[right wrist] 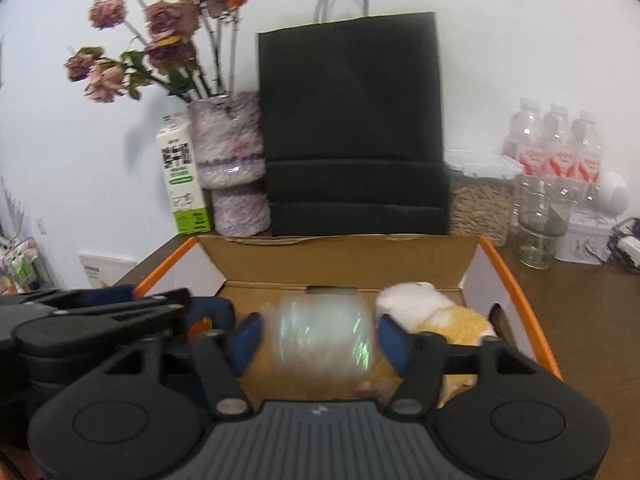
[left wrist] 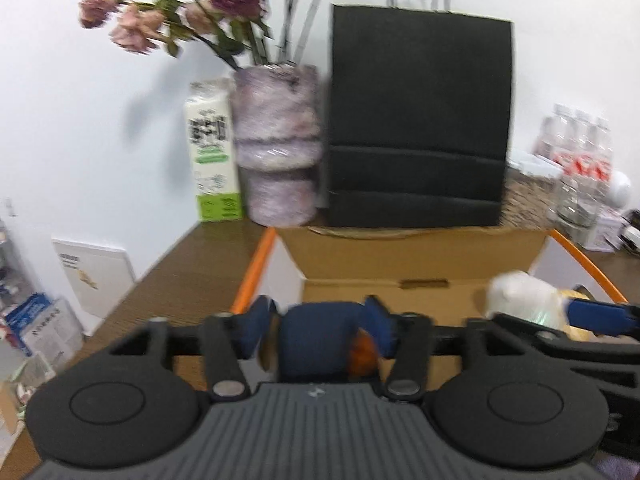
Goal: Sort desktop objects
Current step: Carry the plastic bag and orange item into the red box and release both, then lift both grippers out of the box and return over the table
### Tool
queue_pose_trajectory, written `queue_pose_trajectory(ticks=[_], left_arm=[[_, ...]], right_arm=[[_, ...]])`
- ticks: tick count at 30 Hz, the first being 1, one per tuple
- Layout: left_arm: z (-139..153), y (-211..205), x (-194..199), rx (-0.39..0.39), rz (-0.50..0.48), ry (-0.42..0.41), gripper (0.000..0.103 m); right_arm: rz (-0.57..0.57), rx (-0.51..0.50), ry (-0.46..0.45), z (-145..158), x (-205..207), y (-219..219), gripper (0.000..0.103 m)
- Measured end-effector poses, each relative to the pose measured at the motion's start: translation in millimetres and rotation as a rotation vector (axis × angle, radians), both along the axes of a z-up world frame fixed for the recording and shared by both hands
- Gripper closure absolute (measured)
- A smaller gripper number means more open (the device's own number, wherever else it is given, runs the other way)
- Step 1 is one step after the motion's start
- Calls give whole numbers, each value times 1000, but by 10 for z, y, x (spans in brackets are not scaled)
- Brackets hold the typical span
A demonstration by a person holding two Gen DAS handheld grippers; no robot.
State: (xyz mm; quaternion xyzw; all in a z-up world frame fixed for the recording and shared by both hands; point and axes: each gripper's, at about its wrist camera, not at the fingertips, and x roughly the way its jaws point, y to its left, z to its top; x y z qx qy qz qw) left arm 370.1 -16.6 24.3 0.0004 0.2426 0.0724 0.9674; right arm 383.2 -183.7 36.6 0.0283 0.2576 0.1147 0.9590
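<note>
My left gripper (left wrist: 318,330) has its blue pads on either side of a dark blue object with an orange patch (left wrist: 316,344), over the open cardboard box (left wrist: 400,252). The pads look spread and the picture is blurred, so the grip is unclear. My right gripper (right wrist: 318,338) has a clear iridescent roll (right wrist: 322,338) between its pads, above the same box (right wrist: 340,260); contact is also blurred. A white and yellow plush toy (right wrist: 440,312) lies in the box at the right. The right gripper shows in the left wrist view (left wrist: 600,316), beside the roll (left wrist: 524,300).
Behind the box stand a black paper bag (right wrist: 352,132), a purple vase of dried roses (right wrist: 228,168) and a milk carton (right wrist: 182,180). At the right are water bottles (right wrist: 556,144), a glass jar (right wrist: 538,236), a seed container (right wrist: 480,204) and a white tin (right wrist: 588,236).
</note>
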Motion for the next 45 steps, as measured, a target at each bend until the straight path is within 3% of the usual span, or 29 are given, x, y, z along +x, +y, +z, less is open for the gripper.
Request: queue_pose_trajectory(ticks=[1, 2, 3, 8, 27, 45], left_arm=[[24, 24, 0, -3, 19, -5, 24], [45, 54, -1, -9, 38, -12, 6], [63, 88, -4, -20, 55, -23, 0], [108, 180, -5, -81, 50, -23, 0], [146, 169, -53, -74, 50, -36, 0], [778, 237, -830, -116, 4, -258, 0]], right_arm=[[-15, 5, 3, 6, 11, -26, 12], [-26, 15, 5, 13, 19, -56, 5], [-27, 38, 4, 25, 21, -96, 2], [-18, 48, 11, 65, 33, -126, 0], [-3, 51, -20, 175, -44, -121, 0], [31, 63, -197, 755, -686, -198, 0]])
